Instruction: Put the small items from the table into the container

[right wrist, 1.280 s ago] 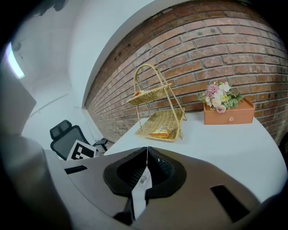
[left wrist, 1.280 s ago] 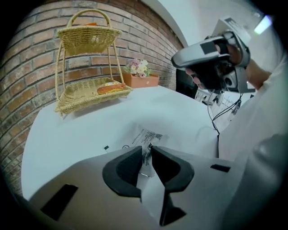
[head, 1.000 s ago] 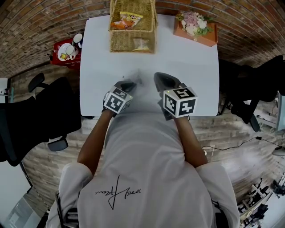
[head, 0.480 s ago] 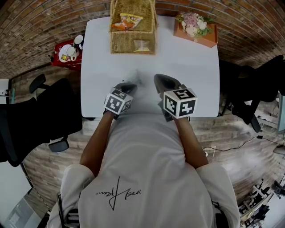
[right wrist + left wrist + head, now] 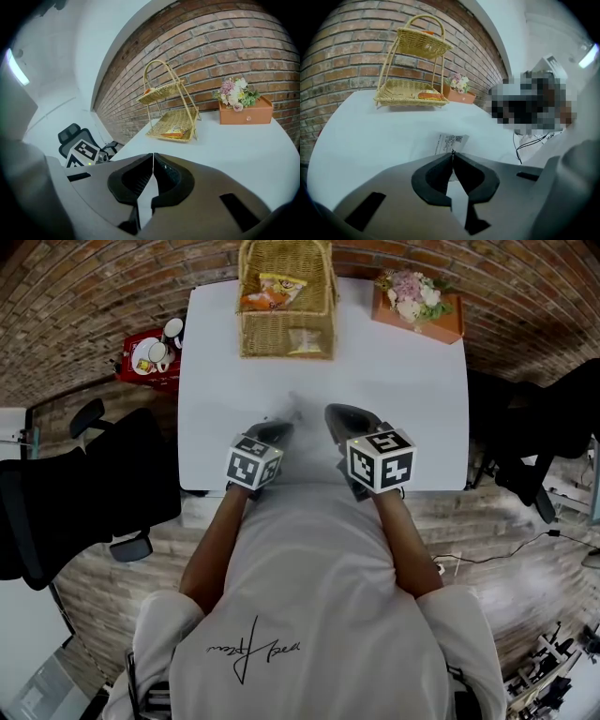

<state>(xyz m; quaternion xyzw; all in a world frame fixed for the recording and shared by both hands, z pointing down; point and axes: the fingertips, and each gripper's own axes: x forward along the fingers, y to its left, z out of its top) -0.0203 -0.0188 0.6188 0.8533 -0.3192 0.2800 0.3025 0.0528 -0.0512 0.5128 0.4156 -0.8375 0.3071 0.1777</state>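
A small flat white packet (image 5: 451, 141) with dark print lies on the white table (image 5: 403, 381), faint in the head view as a grey mark (image 5: 294, 409). My left gripper (image 5: 452, 152) (image 5: 279, 429) is closing, and its fingertips meet on the packet's near edge. To its right my right gripper (image 5: 336, 413) (image 5: 153, 154) hangs over the table, shut with nothing in it. The two-tier wicker basket (image 5: 286, 310) (image 5: 410, 89) (image 5: 173, 124) stands at the table's far edge and holds orange snack packets.
An orange box of flowers (image 5: 417, 301) (image 5: 243, 108) sits at the far right corner. A red stand with cups (image 5: 150, 357) is left of the table, and black office chairs (image 5: 84, 493) stand on both sides. The person's body is against the near edge.
The left gripper has rolled a little in place, turning its marker cube. The right gripper has kept still.
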